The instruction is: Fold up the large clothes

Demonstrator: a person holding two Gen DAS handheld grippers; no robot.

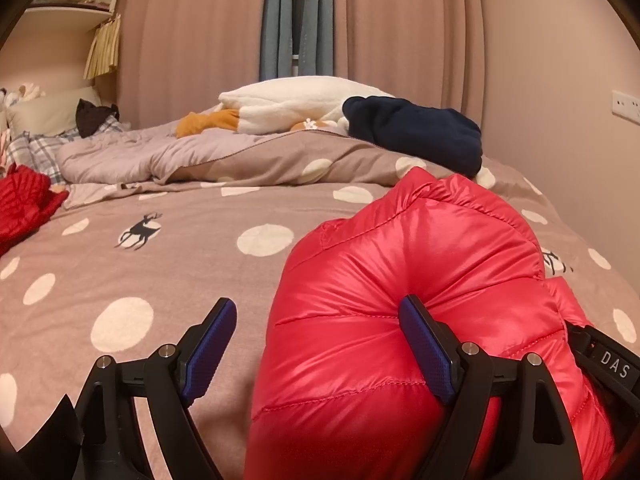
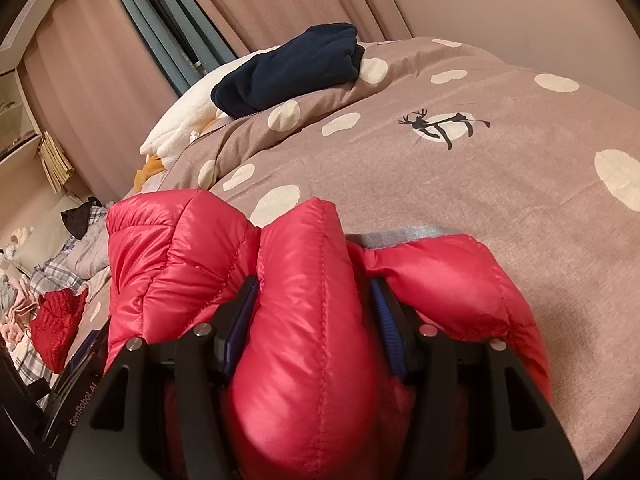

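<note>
A puffy red down jacket [image 1: 400,280] lies bunched on the polka-dot bed cover [image 1: 180,264]. My left gripper [image 1: 316,320] is open; its right finger presses into the jacket's side while its left finger hangs over bare cover. In the right wrist view my right gripper [image 2: 316,300] is shut on a thick fold of the same jacket [image 2: 304,320], which bulges up between the fingers. The rest of the jacket spreads to both sides, with a grey lining edge [image 2: 400,236] showing behind it.
A folded navy garment [image 1: 416,128] and a white plush toy [image 1: 296,108] lie at the far side of the bed. A red knit garment [image 1: 24,204] lies at the left, near plaid pillows [image 1: 36,152]. Pink curtains [image 1: 400,32] hang behind.
</note>
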